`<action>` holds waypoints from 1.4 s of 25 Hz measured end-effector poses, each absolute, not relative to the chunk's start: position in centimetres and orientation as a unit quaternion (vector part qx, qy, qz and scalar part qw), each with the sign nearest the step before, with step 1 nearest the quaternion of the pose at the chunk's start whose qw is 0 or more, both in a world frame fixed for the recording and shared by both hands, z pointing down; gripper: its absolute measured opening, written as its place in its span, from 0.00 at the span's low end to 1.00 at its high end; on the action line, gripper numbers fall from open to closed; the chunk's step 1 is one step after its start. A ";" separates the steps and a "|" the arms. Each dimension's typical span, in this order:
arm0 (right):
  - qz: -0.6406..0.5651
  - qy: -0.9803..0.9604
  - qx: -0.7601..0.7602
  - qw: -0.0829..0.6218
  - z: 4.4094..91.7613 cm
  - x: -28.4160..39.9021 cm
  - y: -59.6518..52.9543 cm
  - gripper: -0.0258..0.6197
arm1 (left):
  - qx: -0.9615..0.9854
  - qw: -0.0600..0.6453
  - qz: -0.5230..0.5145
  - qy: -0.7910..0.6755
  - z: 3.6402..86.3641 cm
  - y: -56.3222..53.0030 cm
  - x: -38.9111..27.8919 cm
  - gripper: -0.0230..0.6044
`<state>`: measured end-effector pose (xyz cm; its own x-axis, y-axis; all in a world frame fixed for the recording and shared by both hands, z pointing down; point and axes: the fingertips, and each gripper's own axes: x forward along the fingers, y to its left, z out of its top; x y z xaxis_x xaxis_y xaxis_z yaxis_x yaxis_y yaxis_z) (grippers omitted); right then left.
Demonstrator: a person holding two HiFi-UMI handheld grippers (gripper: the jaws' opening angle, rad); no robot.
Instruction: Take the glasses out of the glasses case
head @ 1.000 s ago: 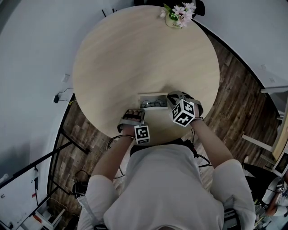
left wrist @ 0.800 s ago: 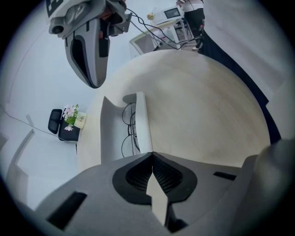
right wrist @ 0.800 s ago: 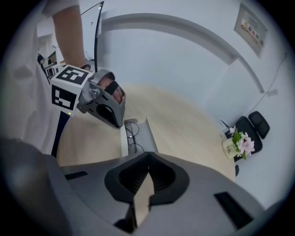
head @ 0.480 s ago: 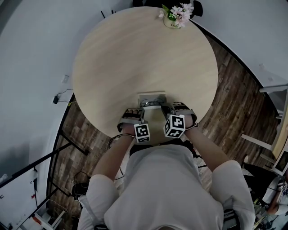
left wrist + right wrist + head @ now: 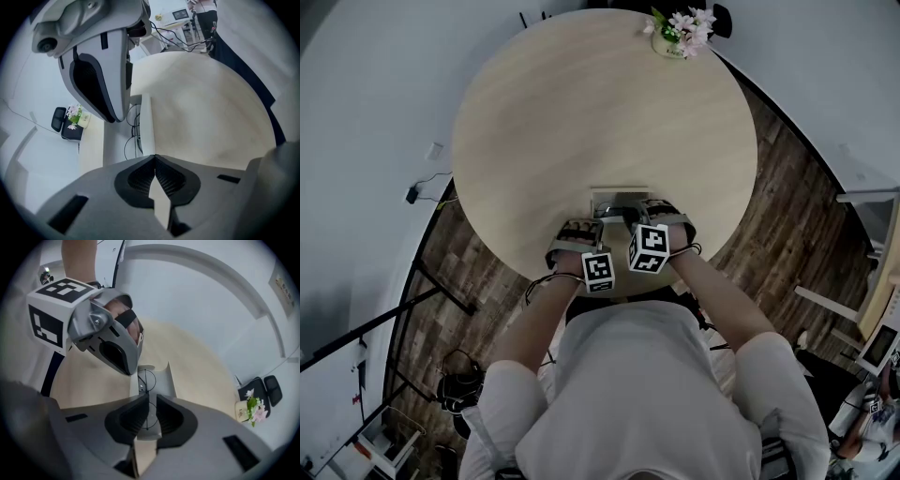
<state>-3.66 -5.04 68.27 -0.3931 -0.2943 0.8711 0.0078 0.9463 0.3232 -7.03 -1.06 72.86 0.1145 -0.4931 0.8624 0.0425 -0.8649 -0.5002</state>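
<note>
Round pale woodgrain table (image 5: 581, 112) over dark planks (image 5: 773, 187): the boxy grey case (image 5: 619, 191) lies open at its near edge, thin wire-rimmed glasses (image 5: 146, 378) inside. Your right gripper (image 5: 150, 400) hangs over them, ribbed black pads pinched almost together, empty. Your left gripper (image 5: 154, 157), just left of the case, is closed on nothing.

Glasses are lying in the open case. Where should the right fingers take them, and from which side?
Take the glasses at the bridge between the lenses, coming straight down from above. They lie flat in the glasses case, whose raised walls block a side approach. The right gripper is shut over them, so it likely needs opening first.
</note>
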 end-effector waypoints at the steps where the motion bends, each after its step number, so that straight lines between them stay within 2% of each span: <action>1: -0.136 -0.820 0.083 0.549 68.7 -3.8 -5.1 0.08 | -0.717 0.208 -0.646 0.157 72.9 -1.0 -7.0 0.04; 3: -0.130 -0.814 0.075 0.561 69.5 -4.1 -5.3 0.16 | -0.718 0.208 -0.645 0.158 72.8 -1.0 -7.0 0.04; 10: -0.124 -0.799 0.050 0.586 71.3 -4.9 -5.6 0.16 | -0.719 0.207 -0.645 0.157 72.7 -1.0 -7.0 0.04; 16: -0.111 -0.795 0.031 0.596 71.6 -5.8 -5.9 0.15 | -0.719 0.206 -0.644 0.158 72.7 -1.0 -7.1 0.04; 25: -0.062 -0.765 -0.021 0.640 72.8 -6.1 -5.6 0.08 | -0.723 0.205 -0.641 0.156 72.6 -1.0 -7.4 0.04; 35: -0.155 -0.775 0.036 0.612 71.4 -6.0 -5.3 0.07 | -0.727 0.209 -0.636 0.152 72.8 -1.0 -7.4 0.04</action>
